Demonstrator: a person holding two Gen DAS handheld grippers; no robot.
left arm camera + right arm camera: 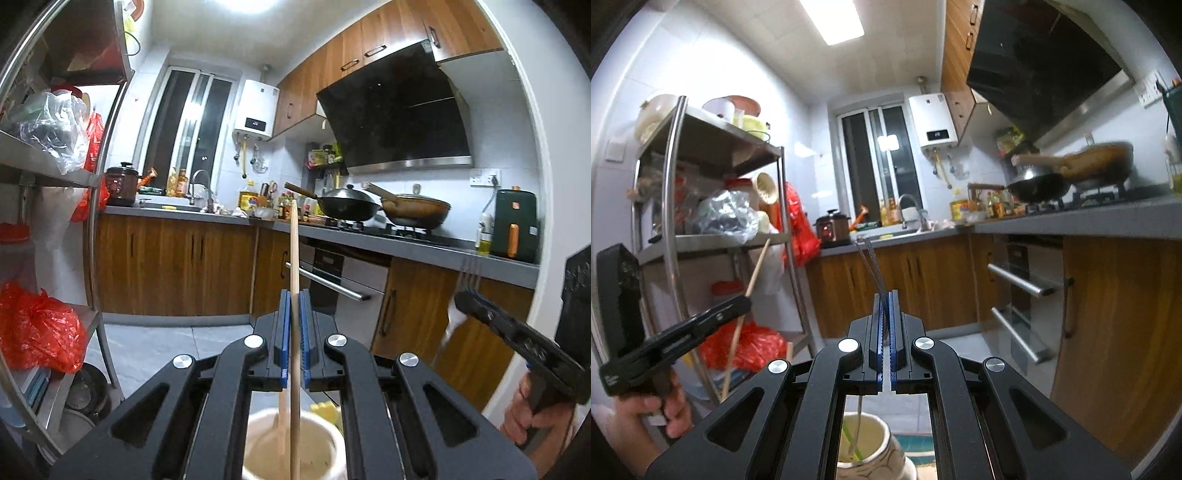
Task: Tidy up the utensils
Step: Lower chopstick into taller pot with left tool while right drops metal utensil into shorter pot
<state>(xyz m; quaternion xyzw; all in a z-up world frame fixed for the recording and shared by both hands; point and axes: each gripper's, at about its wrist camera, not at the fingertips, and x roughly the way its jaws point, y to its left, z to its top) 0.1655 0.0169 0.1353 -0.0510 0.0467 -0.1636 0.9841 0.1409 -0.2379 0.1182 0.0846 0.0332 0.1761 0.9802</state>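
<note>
- Two hand-held grippers. Left gripper (294,295) clenched on one wooden chopstick (294,251); right gripper (885,295) clenched on what looked like two thin metal chopsticks (870,258).
- Two pale ceramic jars: one (255,443) under the left gripper, with one wooden utensil inside, another (886,454) under the right.
- Kitchen: grey countertop (424,251), wood cabinets, two woks on the stove, steel shelf rack (731,236).
- Wooden chopstick ran upright; metal pair tilted slightly left, tips up.
</note>
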